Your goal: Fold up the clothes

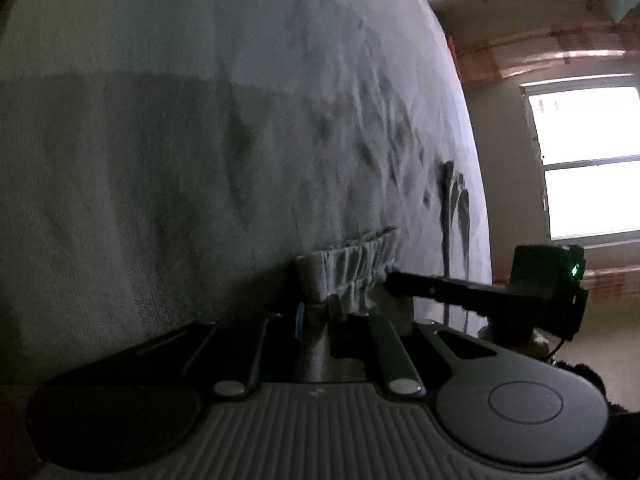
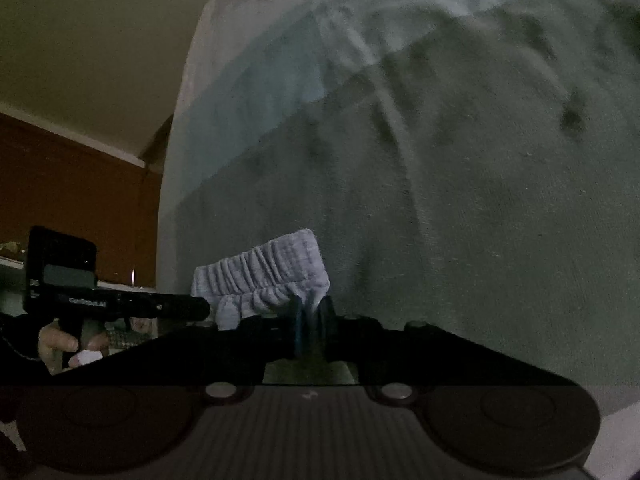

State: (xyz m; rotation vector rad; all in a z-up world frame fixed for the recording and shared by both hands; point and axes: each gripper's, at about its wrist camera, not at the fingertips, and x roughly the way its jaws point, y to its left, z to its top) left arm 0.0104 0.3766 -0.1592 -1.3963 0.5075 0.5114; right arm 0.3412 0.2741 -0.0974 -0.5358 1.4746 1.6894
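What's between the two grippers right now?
The garment's gathered waistband spans between the left gripper and right gripper; both pinch it, seen in the right wrist view.

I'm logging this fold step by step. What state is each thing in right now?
Left tool: shut on the gathered waistband.
Right tool: shut on the same waistband, a little further along.
Waistband: bunched, gripped between both tools.
Grey garment: spread out, wrinkled, not yet folded.
Window: bright; open or closed unclear.

left gripper (image 1: 320, 312): dark ribbed body, round caps | right gripper (image 2: 310, 316): black, silver screws
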